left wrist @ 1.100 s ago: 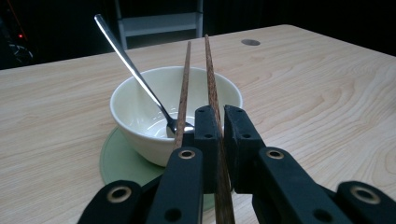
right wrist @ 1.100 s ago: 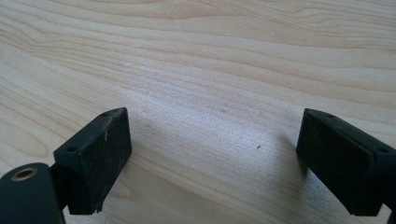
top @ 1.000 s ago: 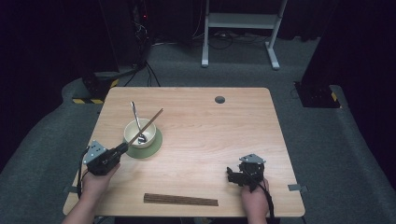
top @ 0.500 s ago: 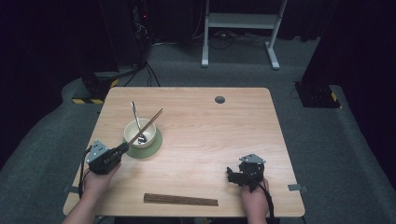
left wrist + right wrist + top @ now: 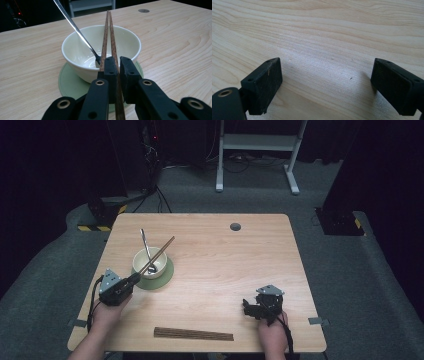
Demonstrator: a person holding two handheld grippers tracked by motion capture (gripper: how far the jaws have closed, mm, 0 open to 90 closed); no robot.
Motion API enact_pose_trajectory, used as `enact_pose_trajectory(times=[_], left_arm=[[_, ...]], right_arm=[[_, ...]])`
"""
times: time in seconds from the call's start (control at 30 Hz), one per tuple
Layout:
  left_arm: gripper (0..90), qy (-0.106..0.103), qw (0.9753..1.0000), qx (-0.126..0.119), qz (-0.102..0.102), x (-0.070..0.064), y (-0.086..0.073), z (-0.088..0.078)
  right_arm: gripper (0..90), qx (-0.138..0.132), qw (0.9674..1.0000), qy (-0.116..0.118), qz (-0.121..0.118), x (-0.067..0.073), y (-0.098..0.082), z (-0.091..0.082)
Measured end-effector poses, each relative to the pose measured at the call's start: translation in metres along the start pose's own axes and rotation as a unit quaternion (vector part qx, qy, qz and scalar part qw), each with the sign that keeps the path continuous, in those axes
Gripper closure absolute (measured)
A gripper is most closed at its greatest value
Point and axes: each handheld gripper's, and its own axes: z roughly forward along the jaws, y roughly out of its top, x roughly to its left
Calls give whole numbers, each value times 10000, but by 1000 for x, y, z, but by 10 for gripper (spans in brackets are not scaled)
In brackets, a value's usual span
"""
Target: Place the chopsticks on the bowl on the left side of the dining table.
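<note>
The left gripper has its two black jaws clenched on a pair of dark brown wooden chopsticks, whose long axis runs straight ahead of the jaws and out over the cream ceramic bowl that sits just in front of them on a round pale green coaster. A thin metal spoon leans in the bowl a little to the left of the sticks, its head down at the bottom. From the left gripper view the sticks seem to pass above the near rim with their tips beyond the far one; whether they touch the rim I cannot tell. The high view adds what that close view lacks: a second bundle of dark wooden chopsticks lying flat near the table's front edge, between the two hands. The right gripper rests well apart from the bowl, and its own view shows jaws spread wide over bare light wooden table, grasping nothing. The left hand is clearly the nearer to the bowl.
</note>
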Motion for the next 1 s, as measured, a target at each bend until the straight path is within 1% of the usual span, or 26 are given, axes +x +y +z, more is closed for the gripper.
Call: enact_pose_trajectory(times=[0.13,0.53,0.77,0.87,0.93,0.97,1.0], left_arm=[[840,-1,10000,15,54,-1,0,1],[834,7,10000,50,35,-1,0,3],[817,51,10000,49,65,-3,2,1],[785,77,9999,-35,106,-5,6,-2],[775,84,9999,-78,94,-5,7,-4],[741,136,9998,-158,40,-4,8,-7],[719,136,9998,-158,40,-4,8,-7]], right_arm=[[97,0,10000,1,0,0,0,0],[98,-1,10000,5,-10,0,0,0],[98,3,10000,8,-11,0,0,0],[98,2,10000,9,-13,0,0,0],[98,2,10000,9,-13,0,0,0],[98,1,10000,11,-21,0,0,0],[98,1,10000,11,-21,0,0,0]])
